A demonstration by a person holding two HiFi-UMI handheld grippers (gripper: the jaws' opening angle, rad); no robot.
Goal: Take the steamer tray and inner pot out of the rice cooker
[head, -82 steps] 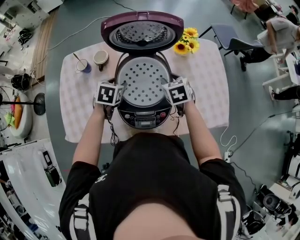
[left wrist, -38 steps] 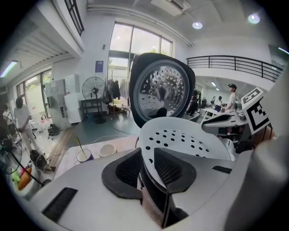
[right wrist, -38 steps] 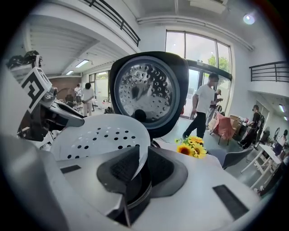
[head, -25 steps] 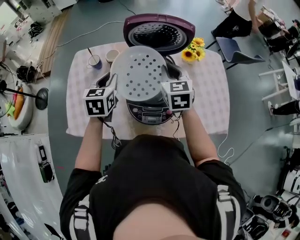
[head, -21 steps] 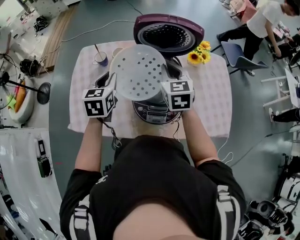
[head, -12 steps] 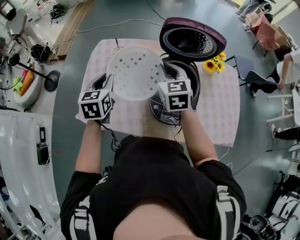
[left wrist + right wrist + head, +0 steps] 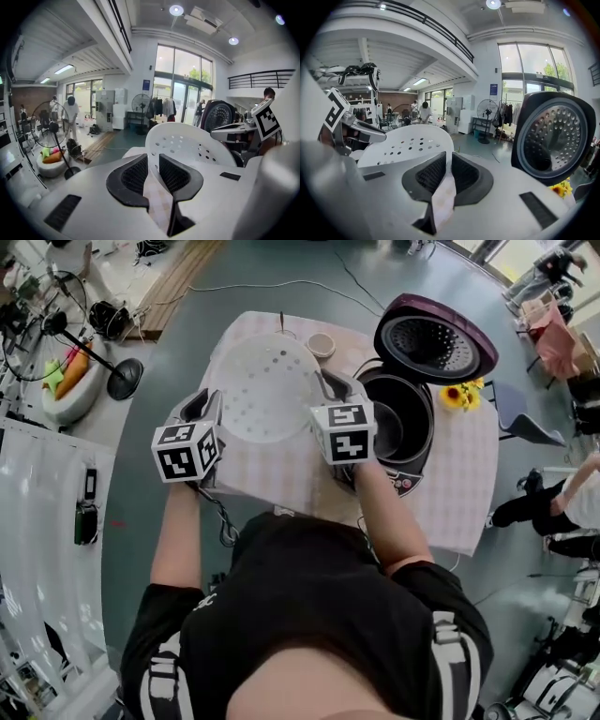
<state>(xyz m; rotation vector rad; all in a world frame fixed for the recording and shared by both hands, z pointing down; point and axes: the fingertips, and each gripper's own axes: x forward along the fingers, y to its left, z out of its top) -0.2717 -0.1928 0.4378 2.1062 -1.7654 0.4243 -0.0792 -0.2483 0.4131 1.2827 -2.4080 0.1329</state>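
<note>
The left gripper [image 7: 204,407] and the right gripper [image 7: 332,388] carry the tray [image 7: 262,390] between them, clear of the cooker [image 7: 412,470]. Each pair of jaws is drawn narrow and pinches the tray's thin white rim.

In the left gripper view the rim runs down between the ribbed pads [image 7: 136,174] of the left gripper [image 7: 152,168], and the perforated tray [image 7: 187,143] spreads away to the right of those jaws. In the right gripper view the rim is nipped the same way by the right gripper [image 7: 449,171], with the tray [image 7: 408,143] spreading to the left of its jaws. The tray is thus gripped at two opposite sides and hangs above the worktop [image 7: 459,493], which has a checked cloth on it.

The cooker stands to the right of the right jaws, close beside them, with its lid [image 7: 436,338] swung up and open. The pot [image 7: 389,427] sits inside the cooker, dark and uncovered. The lid [image 7: 555,136] fills the right side of the right gripper view, just beyond those jaws.

Beyond the tray, past both pairs of jaws, a cup [image 7: 321,345] stands near the worktop's far edge. Yellow flowers [image 7: 457,395] stand on the far side of the cooker from the jaws.
</note>
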